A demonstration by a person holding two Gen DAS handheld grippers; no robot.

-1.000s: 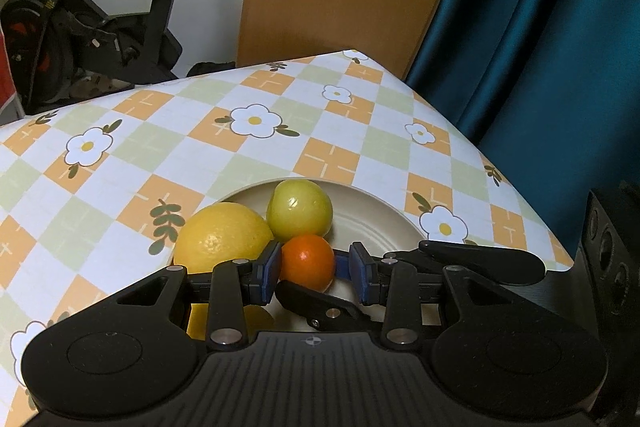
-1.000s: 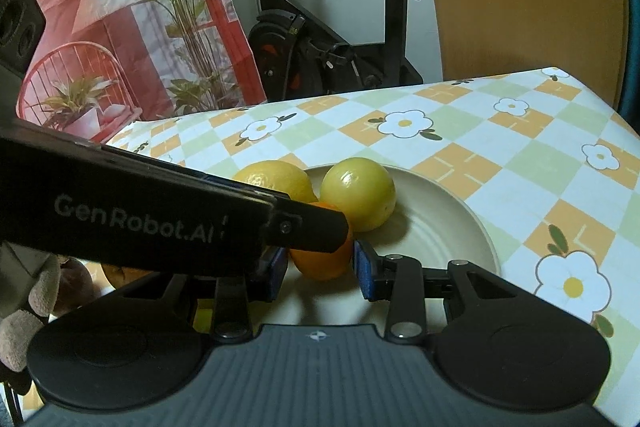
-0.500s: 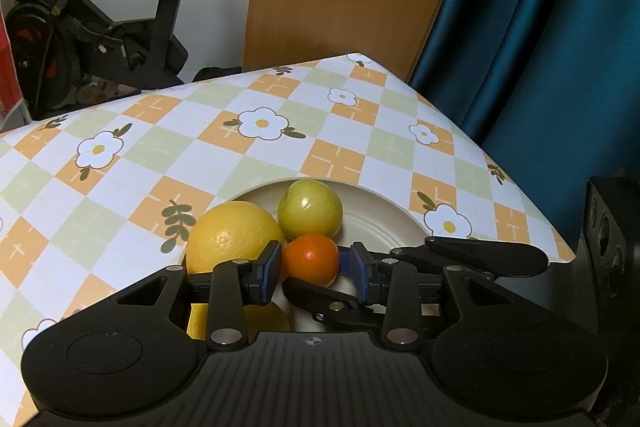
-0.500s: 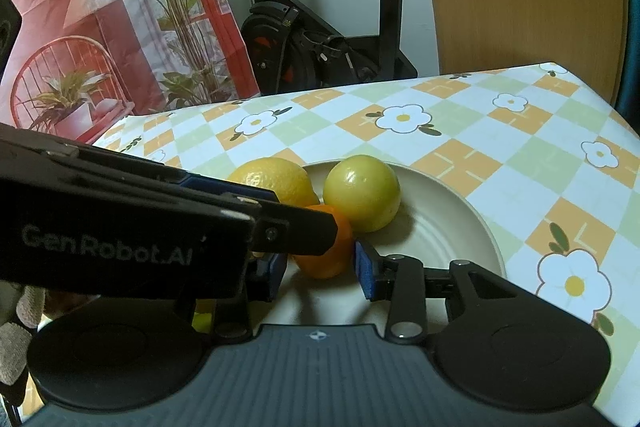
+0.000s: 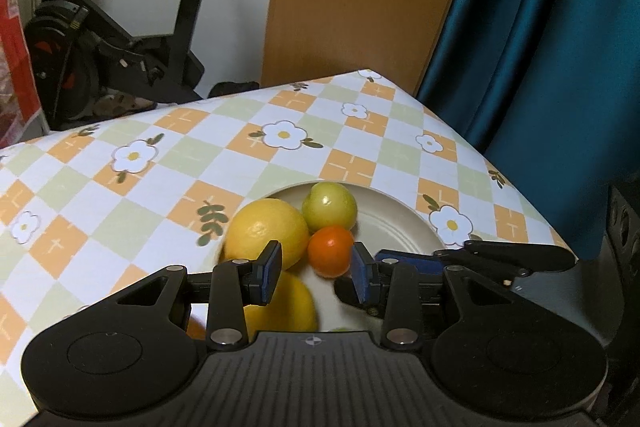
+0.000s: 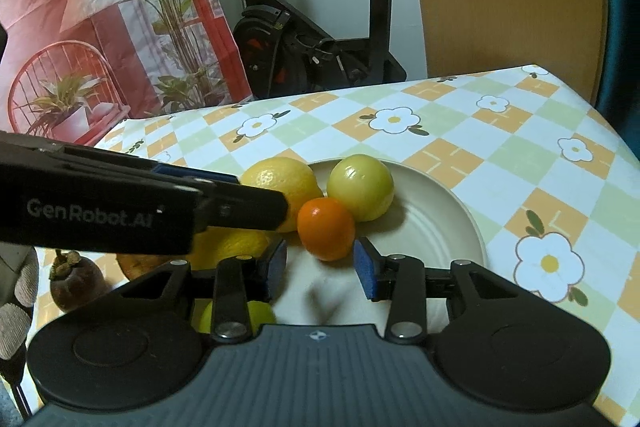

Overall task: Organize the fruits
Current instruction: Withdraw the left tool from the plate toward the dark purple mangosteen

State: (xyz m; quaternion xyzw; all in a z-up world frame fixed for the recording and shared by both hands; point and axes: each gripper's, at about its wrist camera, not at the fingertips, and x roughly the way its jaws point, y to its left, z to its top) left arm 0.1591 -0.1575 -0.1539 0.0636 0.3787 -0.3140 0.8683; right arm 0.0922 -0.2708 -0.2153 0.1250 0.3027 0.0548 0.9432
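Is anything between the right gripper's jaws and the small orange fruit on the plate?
Nothing visible. The small orange fruit sits on the plate just beyond the right gripper, whose jaws stand apart and empty. The left gripper reaches in from the side, over the lemon, but stops short of that gap.

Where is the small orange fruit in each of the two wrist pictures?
Left wrist view: the small orange fruit lies low in the middle, just beyond the left tongs.
Right wrist view: it lies at centre, just beyond the right tongs.
Shared landmark: the green fruit on the plate.
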